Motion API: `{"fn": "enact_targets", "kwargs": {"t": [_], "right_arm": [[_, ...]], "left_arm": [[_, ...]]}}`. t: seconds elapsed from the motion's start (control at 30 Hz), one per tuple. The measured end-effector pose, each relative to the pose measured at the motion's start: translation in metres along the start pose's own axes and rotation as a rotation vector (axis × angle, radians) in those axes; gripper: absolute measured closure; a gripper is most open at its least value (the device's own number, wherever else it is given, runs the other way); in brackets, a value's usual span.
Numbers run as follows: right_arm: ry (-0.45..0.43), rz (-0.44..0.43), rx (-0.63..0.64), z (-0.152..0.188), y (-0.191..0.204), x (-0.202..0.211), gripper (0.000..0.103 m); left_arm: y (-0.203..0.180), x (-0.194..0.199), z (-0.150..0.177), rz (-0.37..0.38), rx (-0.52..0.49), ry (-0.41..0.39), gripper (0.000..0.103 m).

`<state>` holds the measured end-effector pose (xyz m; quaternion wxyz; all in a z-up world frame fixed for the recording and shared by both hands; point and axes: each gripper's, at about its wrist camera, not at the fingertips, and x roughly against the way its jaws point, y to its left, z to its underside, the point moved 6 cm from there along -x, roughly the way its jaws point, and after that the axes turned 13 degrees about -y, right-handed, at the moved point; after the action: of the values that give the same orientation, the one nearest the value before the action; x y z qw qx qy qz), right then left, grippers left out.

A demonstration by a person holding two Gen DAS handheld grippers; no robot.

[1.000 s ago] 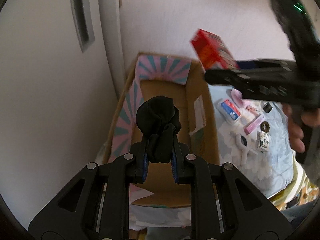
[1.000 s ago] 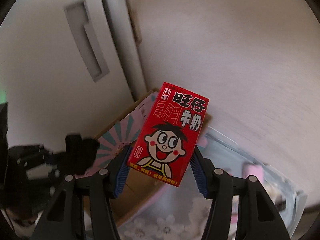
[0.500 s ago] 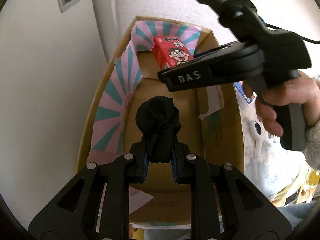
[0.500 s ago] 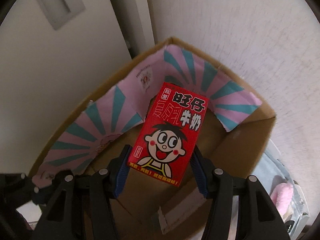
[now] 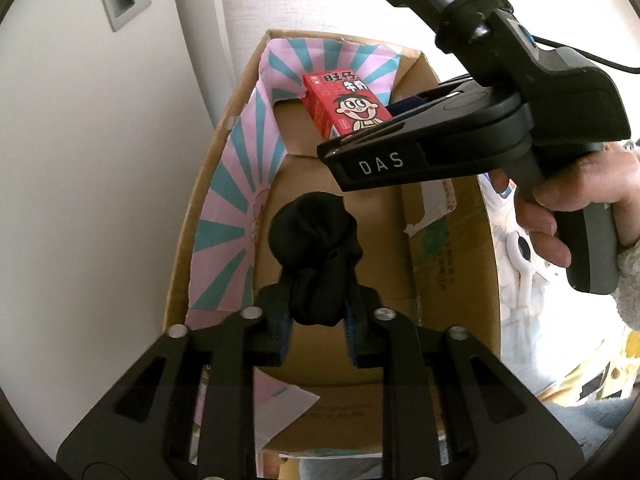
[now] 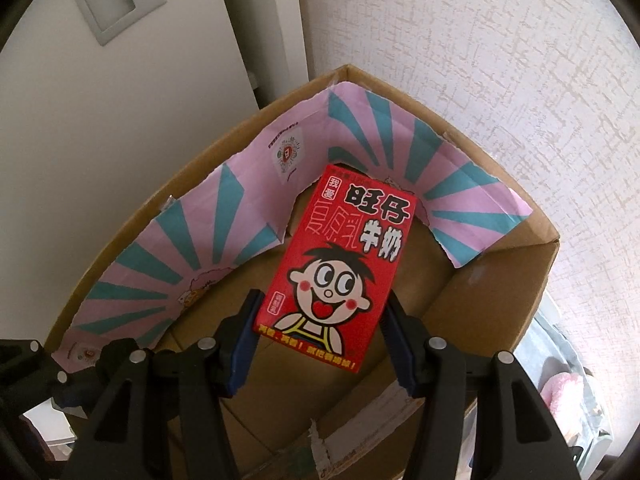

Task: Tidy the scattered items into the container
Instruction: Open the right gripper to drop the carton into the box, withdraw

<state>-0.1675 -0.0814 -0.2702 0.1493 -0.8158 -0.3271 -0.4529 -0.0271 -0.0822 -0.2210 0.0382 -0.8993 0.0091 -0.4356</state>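
Note:
My left gripper [image 5: 316, 328] is shut on a black bundle of cloth [image 5: 316, 252] and holds it over the near half of an open cardboard box [image 5: 452, 264] with pink and teal striped flaps. My right gripper [image 6: 322, 340] is shut on a red milk carton [image 6: 340, 268] with a cartoon face and holds it over the box [image 6: 496, 292] towards the far end. The carton [image 5: 344, 106] and the right gripper [image 5: 372, 136] also show in the left wrist view, above the far part of the box.
The box stands against a white wall [image 6: 500, 60] and a white door frame [image 5: 200, 40]. To its right lies a pale floral cloth [image 5: 532, 320] with small white and pink items [image 6: 560, 392]. A white paper [image 5: 280, 408] lies at the box's near edge.
Both grippers have moved from beside the box to over it. The right gripper with the carton has swung in from the right and sits lower over the far end.

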Motion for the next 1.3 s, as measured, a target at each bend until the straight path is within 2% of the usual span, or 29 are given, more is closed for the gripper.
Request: {"fn": "enact_targets", "kwargs": {"t": [0.03, 0.07, 0.1, 0.13, 0.3, 0.7, 0.77, 0.83, 0.97, 1.07, 1.23, 1.3], "right_arm": [[-0.002, -0.002, -0.002, 0.0, 0.001, 0.0, 0.049], [-0.001, -0.004, -0.003, 0.0, 0.002, 0.0, 0.048], [0.001, -0.003, -0.004, 0.001, 0.003, -0.001, 0.048], [0.003, 0.002, -0.004, 0.001, 0.004, -0.001, 0.047], [-0.023, 0.017, -0.003, -0.003, 0.008, 0.004, 0.04], [-0.097, 0.023, -0.059, -0.007, 0.02, 0.026, 0.04], [-0.107, 0.022, -0.074, 0.009, -0.014, 0.032, 0.04], [-0.114, 0.028, -0.08, 0.013, -0.019, 0.037, 0.04], [-0.136, 0.039, -0.093, 0.059, -0.046, 0.067, 0.04], [-0.153, 0.048, -0.105, 0.037, -0.035, 0.075, 0.04], [-0.177, 0.068, -0.15, 0.041, -0.042, 0.112, 0.04], [-0.183, 0.068, -0.179, 0.047, -0.048, 0.114, 0.04]], "left_arm": [[-0.001, 0.001, 0.001, 0.008, 0.003, 0.0, 0.06], [-0.002, 0.002, 0.0, 0.012, 0.008, -0.003, 0.036], [0.001, 0.005, -0.002, 0.011, 0.01, -0.01, 0.022], [0.001, 0.008, -0.003, 0.013, 0.011, -0.022, 0.02], [-0.002, 0.01, -0.021, 0.0, -0.005, -0.024, 0.02], [-0.003, 0.029, -0.021, -0.007, -0.024, -0.034, 0.019], [-0.002, 0.032, -0.02, -0.014, -0.036, -0.036, 0.019], [-0.001, 0.033, -0.021, -0.02, -0.048, -0.044, 0.019], [-0.002, 0.041, -0.024, -0.021, -0.068, -0.06, 0.019], [-0.005, 0.048, -0.026, -0.017, -0.079, -0.07, 0.019], [-0.011, 0.053, -0.032, -0.023, -0.101, -0.081, 0.019], [-0.013, 0.055, -0.035, -0.025, -0.107, -0.084, 0.019]]}}
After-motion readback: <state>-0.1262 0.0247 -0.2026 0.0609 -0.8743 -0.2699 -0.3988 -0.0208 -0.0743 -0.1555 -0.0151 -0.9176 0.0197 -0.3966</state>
